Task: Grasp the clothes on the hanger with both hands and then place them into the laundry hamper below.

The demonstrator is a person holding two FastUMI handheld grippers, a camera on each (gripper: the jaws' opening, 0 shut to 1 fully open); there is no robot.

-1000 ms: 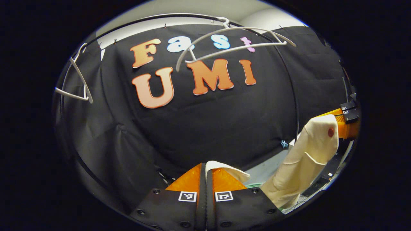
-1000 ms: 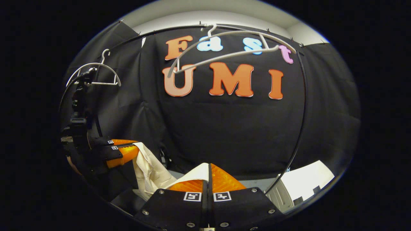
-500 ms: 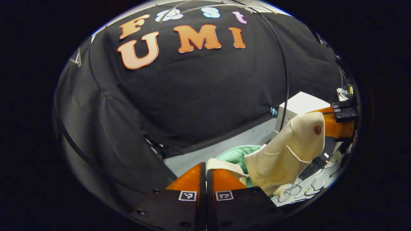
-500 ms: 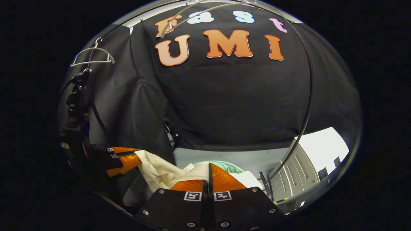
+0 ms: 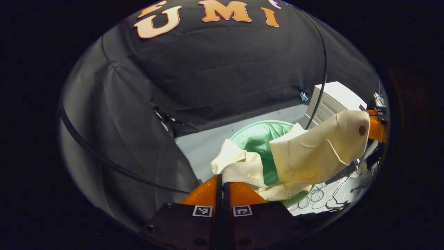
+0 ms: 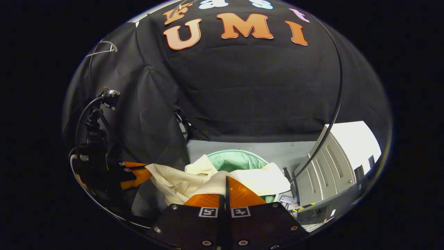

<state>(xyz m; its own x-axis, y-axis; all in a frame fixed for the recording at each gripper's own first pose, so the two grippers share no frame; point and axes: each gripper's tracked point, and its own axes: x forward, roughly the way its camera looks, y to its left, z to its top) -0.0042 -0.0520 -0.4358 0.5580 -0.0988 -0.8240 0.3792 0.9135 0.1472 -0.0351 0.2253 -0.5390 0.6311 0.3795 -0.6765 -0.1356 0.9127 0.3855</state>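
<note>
Lowering cream cotton shirt [image 5: 312, 152] over round green mesh hamper [image 5: 256, 137] | left gripper [image 5: 222, 180] and right gripper [image 6: 225, 184] both pinched its fabric | we judged centring before release best.

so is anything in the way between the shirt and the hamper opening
Nothing visible. The cream shirt hangs from both tongs directly over the green laundry hamper, its lower folds already draping at the rim. The hamper mouth looks open, and the white cabinet stands off to the side.

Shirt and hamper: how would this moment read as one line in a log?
shirt: held over hamper | left gripper: shut on shirt | right gripper: shut on shirt | not released
</note>
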